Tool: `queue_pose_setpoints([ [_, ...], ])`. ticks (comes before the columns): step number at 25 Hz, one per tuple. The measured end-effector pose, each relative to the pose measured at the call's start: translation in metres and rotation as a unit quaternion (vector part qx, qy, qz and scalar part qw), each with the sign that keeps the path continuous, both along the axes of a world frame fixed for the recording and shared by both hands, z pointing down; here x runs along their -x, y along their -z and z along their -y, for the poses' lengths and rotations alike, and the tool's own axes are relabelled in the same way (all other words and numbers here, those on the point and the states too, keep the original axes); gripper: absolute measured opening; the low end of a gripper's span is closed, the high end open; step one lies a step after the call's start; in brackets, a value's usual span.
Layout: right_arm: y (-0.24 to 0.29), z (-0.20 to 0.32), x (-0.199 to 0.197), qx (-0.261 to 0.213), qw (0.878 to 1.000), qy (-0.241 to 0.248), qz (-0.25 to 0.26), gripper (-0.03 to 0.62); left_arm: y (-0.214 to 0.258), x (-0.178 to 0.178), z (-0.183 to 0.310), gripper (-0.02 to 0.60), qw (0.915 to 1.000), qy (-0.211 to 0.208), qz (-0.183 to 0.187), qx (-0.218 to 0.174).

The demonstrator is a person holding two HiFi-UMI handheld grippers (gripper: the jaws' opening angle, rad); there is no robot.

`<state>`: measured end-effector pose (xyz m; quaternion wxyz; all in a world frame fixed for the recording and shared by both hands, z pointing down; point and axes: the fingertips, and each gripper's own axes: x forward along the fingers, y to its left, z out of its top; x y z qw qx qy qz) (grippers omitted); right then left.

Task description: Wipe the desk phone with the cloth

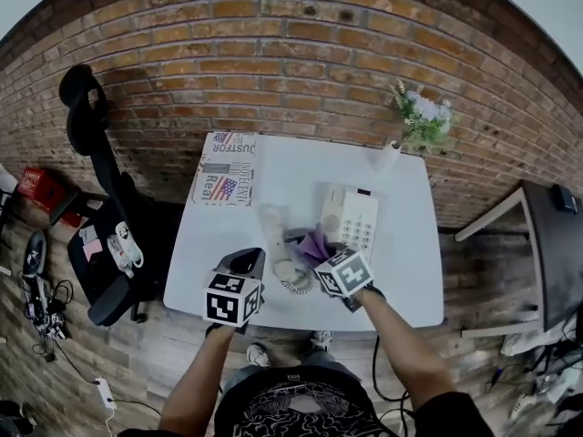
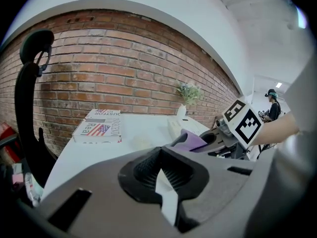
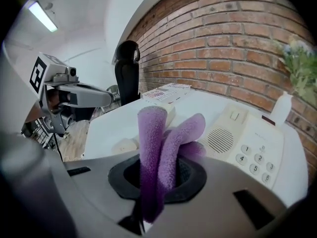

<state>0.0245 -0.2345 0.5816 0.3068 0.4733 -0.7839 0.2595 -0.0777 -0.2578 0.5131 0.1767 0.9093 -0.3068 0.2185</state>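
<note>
- While the right hand-held gripper (image 3: 157, 181) pinches a fuzzy purple cloth (image 3: 159, 133), whose folds stick up loosely past its jaws, that cloth sits just beside the cream plastic desk phone (image 3: 250, 145) on the white tabletop (image 1: 405, 276).
- The left hand-held gripper (image 2: 161, 176) hovers at the tabletop's near edge, jaws drawn together on nothing.
- The cloth looks light and limp. A firm pinch low on the bunch probably leaves enough free pile to drag over surfaces.
- The phone seems a light, hard, smooth shell that may slide under a push, so pressing on its rim could steady it.
- Its cream handset (image 1: 273, 237) lies off the cradle on the tabletop, tethered by a coiled cord (image 1: 297, 286) that could snag.
</note>
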Motion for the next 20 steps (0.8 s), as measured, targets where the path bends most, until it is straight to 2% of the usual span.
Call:
queue_pose_setpoints([
  [7, 0.048, -0.010, -0.027, -0.066, 0.995, -0.061, 0.044, 0.048, 0.018, -0.028, 0.006, 0.006, 0.9997, -0.018, -0.004, -0.016],
  [15, 0.111, -0.022, -0.098, -0.139, 0.976, -0.156, 0.069, 0.048, 0.048, -0.064, 0.015, 0.006, 0.9983, -0.036, -0.010, -0.044],
  [20, 0.144, -0.032, -0.133, -0.175, 0.963, -0.189, 0.074, 0.048, 0.066, -0.078, 0.020, 0.006, 0.9975, -0.037, -0.018, -0.058],
])
